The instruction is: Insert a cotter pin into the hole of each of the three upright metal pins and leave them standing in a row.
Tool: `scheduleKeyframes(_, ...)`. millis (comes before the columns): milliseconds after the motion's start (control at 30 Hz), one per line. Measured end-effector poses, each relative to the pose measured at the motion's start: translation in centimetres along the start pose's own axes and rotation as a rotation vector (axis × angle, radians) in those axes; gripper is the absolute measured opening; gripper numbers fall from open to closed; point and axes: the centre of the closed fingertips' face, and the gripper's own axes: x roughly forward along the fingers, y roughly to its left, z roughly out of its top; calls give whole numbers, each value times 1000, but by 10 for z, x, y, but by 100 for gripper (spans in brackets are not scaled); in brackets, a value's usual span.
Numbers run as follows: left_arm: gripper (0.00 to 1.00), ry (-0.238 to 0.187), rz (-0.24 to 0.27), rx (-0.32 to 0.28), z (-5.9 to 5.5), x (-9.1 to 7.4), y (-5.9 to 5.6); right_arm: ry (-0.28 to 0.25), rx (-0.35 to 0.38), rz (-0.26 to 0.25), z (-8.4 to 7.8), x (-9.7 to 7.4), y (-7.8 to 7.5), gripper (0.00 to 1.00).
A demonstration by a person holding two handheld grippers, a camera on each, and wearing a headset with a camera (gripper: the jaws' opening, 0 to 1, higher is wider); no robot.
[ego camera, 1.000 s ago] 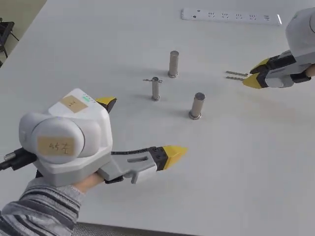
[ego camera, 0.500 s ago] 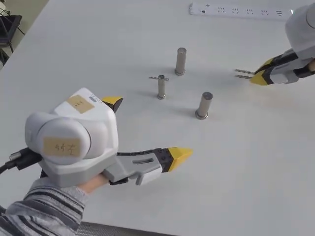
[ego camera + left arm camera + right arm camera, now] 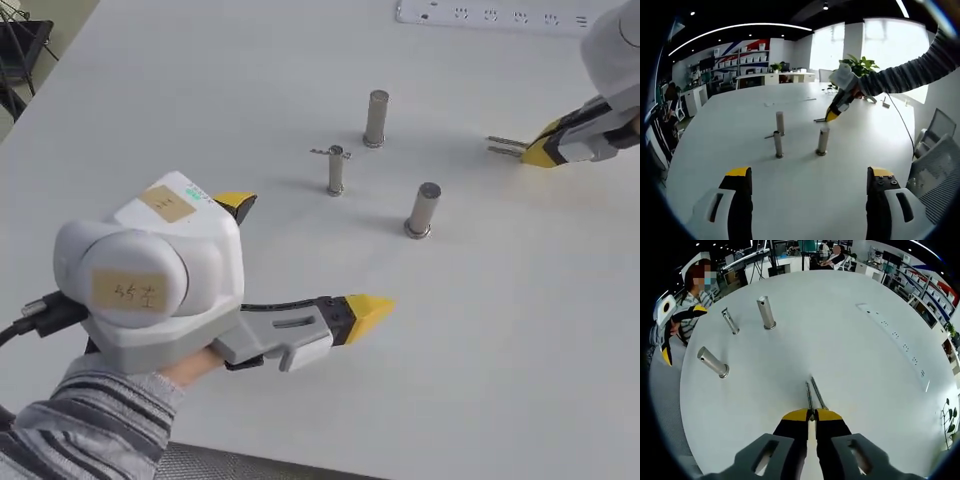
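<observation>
Pinching: right gripper [image 3: 535, 156] [image 3: 811, 415], jaws pressed together on a loose cotter pin [image 3: 505, 148] [image 3: 812, 390]; its two legs stick out past the tips, pointing toward the uprights.
Near edge: left gripper [image 3: 306, 256] [image 3: 809, 172], jaws spread wide with nothing between them, held over the worktop [image 3: 500, 350].
Mid-worktop: three uprights, standing apart in a triangle: far metal pin [image 3: 376, 118], middle metal pin [image 3: 336, 170], near metal pin [image 3: 424, 210].
Middle metal pin: fitted cotter pin [image 3: 325, 153] lies crosswise through its top.
Far edge: power strip [image 3: 500, 15], flat along it.
</observation>
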Motion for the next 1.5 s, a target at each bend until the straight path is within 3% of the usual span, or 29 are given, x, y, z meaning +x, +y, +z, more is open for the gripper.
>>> scheduleKeyframes(267,93,5,-1,6,0,0,-1,47,-132,-9,0,-2,9,0)
scheduleKeyframes(467,90,24,9,10,-1,-2,2,46,-201,-40,4,-7,15,0)
scheduleKeyframes(633,85,39,15,1,-3,-3,4,10,-213,-53,16,-18,23,0)
scheduleKeyframes(767,79,51,0,27,-3,-3,1,-23,-233,-63,23,-30,36,0)
scheduleKeyframes(1067,75,33,-39,48,7,-2,-8,-77,-309,-43,34,-44,57,0)
scheduleKeyframes(1500,62,11,-97,-32,14,-3,-22,-170,-428,-21,53,-60,108,0)
